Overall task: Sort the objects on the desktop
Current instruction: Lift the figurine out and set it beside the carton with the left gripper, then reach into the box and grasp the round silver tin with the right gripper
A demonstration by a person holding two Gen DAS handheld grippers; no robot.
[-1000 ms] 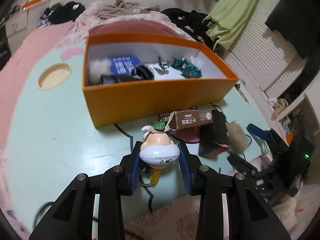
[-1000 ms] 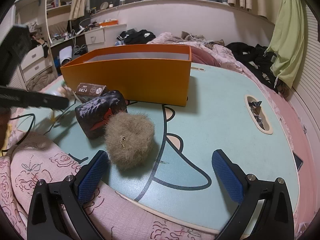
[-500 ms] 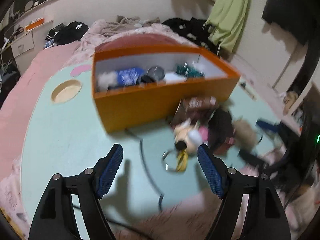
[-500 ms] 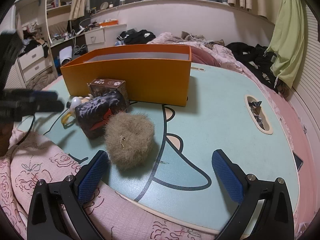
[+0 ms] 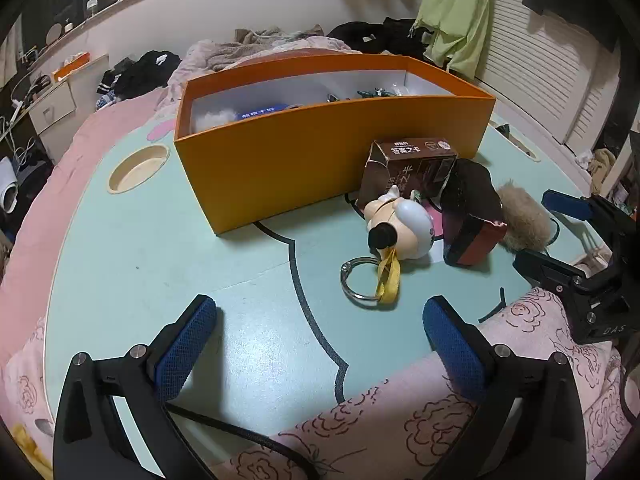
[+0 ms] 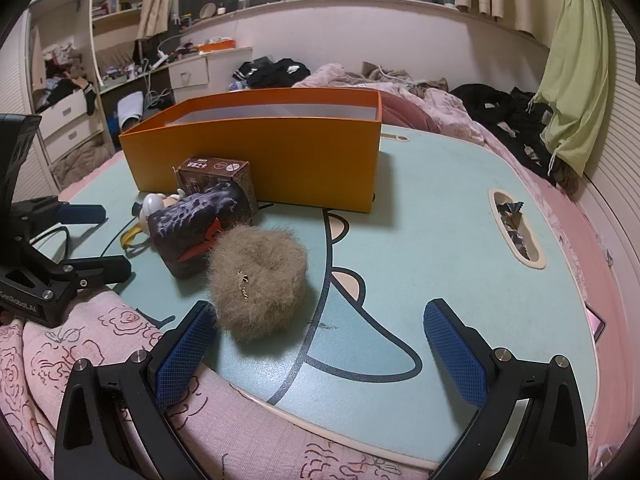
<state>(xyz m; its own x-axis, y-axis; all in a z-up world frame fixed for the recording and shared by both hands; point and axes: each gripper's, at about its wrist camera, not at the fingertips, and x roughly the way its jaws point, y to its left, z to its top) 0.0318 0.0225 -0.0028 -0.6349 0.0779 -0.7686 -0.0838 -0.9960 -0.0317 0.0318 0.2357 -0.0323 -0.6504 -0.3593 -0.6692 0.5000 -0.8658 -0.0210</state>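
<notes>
Jaws on your left gripper are opening over bare table — nothing between them. Toy figure lies beside the orange box. Your right gripper gapes empty; fur ball near its left finger.

The worktop is pale green with a dark cartoon outline and a round cup hollow far left. An orange box stands on it at the far side. Just near the box's right end lie a brown carton, a figurine with a ring, a dark pouch and a fur ball, crowded together.
</notes>
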